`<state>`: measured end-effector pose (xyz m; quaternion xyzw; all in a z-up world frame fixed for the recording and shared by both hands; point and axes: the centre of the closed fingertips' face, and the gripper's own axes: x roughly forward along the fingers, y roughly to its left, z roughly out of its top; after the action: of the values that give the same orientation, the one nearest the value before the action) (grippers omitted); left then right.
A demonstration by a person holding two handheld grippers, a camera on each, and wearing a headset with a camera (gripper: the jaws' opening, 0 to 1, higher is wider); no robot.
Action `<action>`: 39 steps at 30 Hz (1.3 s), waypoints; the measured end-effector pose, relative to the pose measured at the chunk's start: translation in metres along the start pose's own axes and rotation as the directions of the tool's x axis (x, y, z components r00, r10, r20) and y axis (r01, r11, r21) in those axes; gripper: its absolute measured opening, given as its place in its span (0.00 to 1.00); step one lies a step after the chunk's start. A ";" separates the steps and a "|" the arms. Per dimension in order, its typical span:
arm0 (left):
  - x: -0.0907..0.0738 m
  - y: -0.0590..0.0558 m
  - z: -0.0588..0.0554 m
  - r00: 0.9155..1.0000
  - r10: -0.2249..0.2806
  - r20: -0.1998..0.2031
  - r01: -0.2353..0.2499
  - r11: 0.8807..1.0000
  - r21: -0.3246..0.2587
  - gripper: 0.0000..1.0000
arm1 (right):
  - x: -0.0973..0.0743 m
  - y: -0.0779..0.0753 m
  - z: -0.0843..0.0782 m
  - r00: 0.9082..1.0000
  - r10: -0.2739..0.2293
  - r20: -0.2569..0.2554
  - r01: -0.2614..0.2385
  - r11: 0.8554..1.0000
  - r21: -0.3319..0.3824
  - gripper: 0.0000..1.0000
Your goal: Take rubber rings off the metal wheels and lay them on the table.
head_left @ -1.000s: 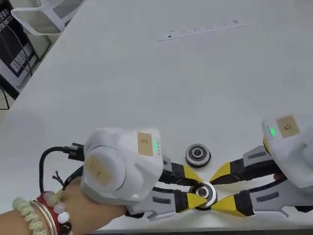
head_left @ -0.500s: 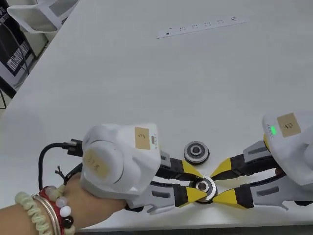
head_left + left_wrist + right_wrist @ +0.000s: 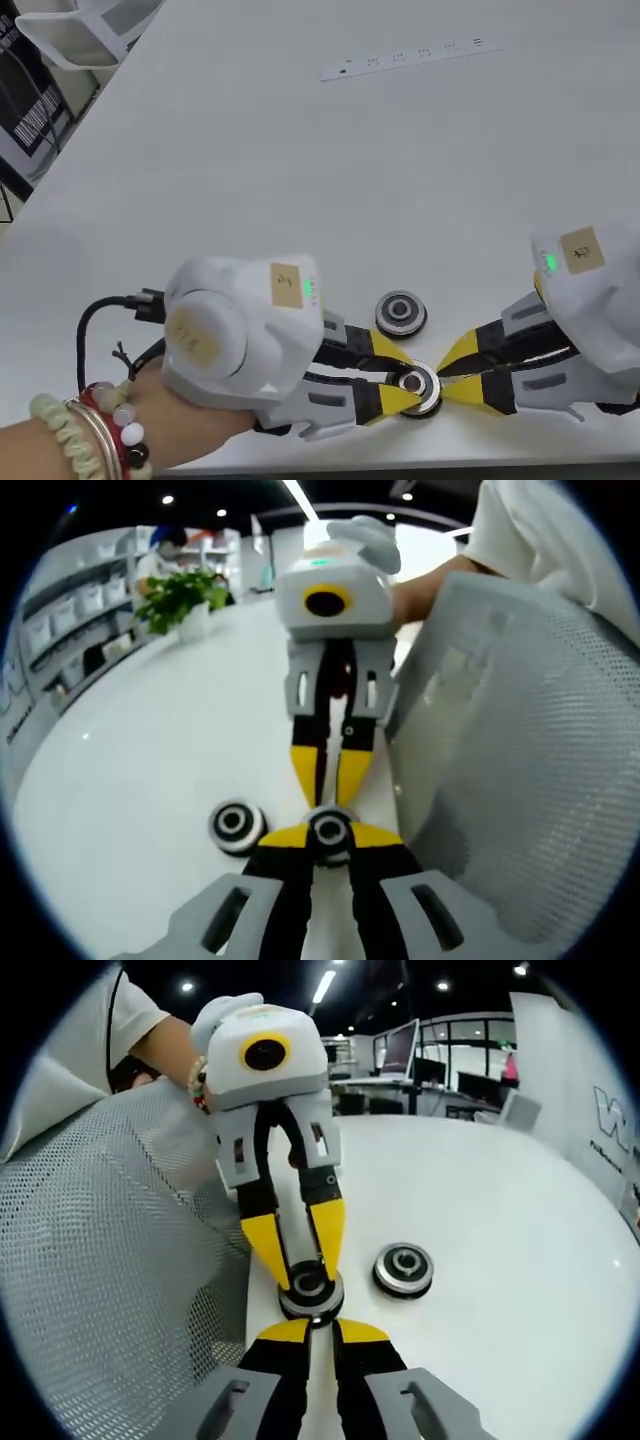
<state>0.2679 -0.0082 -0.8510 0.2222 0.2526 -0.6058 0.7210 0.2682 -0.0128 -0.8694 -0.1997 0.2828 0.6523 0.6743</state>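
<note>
tabletop (image 3: 250, 170): we see a plain white surface running from the near edge to the far side.
power strip (image 3: 415, 57): we find it lying flat at the far side, long and white, well apart from both wheels.
free wheel (image 3: 401, 312): we see it lying flat near the front edge, dark-rimmed with a bright metal middle.
near wheel (image 3: 416, 385): we see it just beside the free wheel and closer to the front edge, the two apart.
potted plant (image 3: 186, 600): in the left gripper view we think it stands at the tabletop's far end, though the fisheye blur leaves that unsure.
</note>
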 end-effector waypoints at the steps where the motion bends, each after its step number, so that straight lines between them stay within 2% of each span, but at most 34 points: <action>1: 0.000 0.000 0.000 1.000 0.000 0.001 0.000 1.000 0.000 0.13 | 0.000 -0.001 0.000 1.000 0.002 -0.003 -0.002 1.000 0.009 0.05; 5: 0.000 0.000 0.000 1.000 0.004 0.002 -0.004 1.000 -0.002 0.13 | 0.000 -0.002 -0.001 1.000 -0.020 -0.019 0.022 0.996 0.087 0.02; 8: 0.000 0.000 0.000 1.000 0.010 0.007 -0.010 1.000 -0.008 0.13 | -0.001 -0.004 0.000 0.998 -0.062 -0.016 0.063 0.995 0.081 0.00; 13: 0.000 0.001 0.000 1.000 0.014 0.008 -0.014 1.000 -0.010 0.13 | -0.002 -0.005 0.000 0.997 -0.074 -0.016 0.076 0.994 0.078 0.00; 16: 0.000 0.001 0.001 1.000 0.015 0.008 -0.015 1.000 -0.009 0.13 | -0.004 -0.006 0.000 0.998 -0.067 -0.004 0.067 0.990 0.128 0.00; 22: 0.000 0.001 0.001 1.000 0.014 0.006 -0.014 1.000 -0.010 0.14 | -0.007 -0.007 0.001 0.998 -0.046 0.042 0.034 0.964 0.263 0.00; 25: 0.001 0.001 0.001 1.000 0.014 0.004 -0.014 1.000 -0.008 0.14 | -0.008 -0.006 0.003 0.997 -0.026 0.074 -0.001 0.939 0.345 0.00; 27: 0.001 0.001 0.001 1.000 0.014 0.004 -0.014 1.000 -0.005 0.14 | -0.011 -0.007 0.004 0.994 -0.020 0.112 -0.029 0.907 0.420 0.00; 32: 0.000 0.001 0.001 1.000 0.012 0.002 -0.012 1.000 0.002 0.14 | -0.013 -0.007 0.004 0.986 -0.003 0.169 -0.089 0.841 0.533 0.00; 33: 0.000 0.001 0.000 1.000 0.011 0.003 -0.011 1.000 0.001 0.14 | -0.013 -0.007 0.004 0.985 -0.001 0.170 -0.090 0.844 0.529 0.00; 35: 0.000 0.001 0.000 1.000 0.010 0.004 -0.010 1.000 0.000 0.14 | -0.013 -0.006 0.005 0.984 0.000 0.176 -0.096 0.837 0.539 0.00; 36: 0.000 0.001 0.000 1.000 0.010 0.004 -0.010 1.000 0.002 0.14 | -0.013 -0.005 0.007 0.982 0.002 0.190 -0.109 0.826 0.553 0.00; 38: 0.000 0.000 0.000 1.000 0.010 0.005 -0.010 1.000 0.005 0.14 | -0.013 -0.004 0.008 0.980 0.003 0.197 -0.116 0.818 0.563 0.00; 39: 0.000 0.000 0.000 1.000 0.009 0.005 -0.009 1.000 0.005 0.14 | -0.013 -0.003 0.009 0.979 0.003 0.202 -0.121 0.809 0.575 0.00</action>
<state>0.2683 -0.0086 -0.8510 0.2234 0.2482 -0.6039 0.7238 0.2727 -0.0173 -0.8541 0.0901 0.4097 0.5717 0.7051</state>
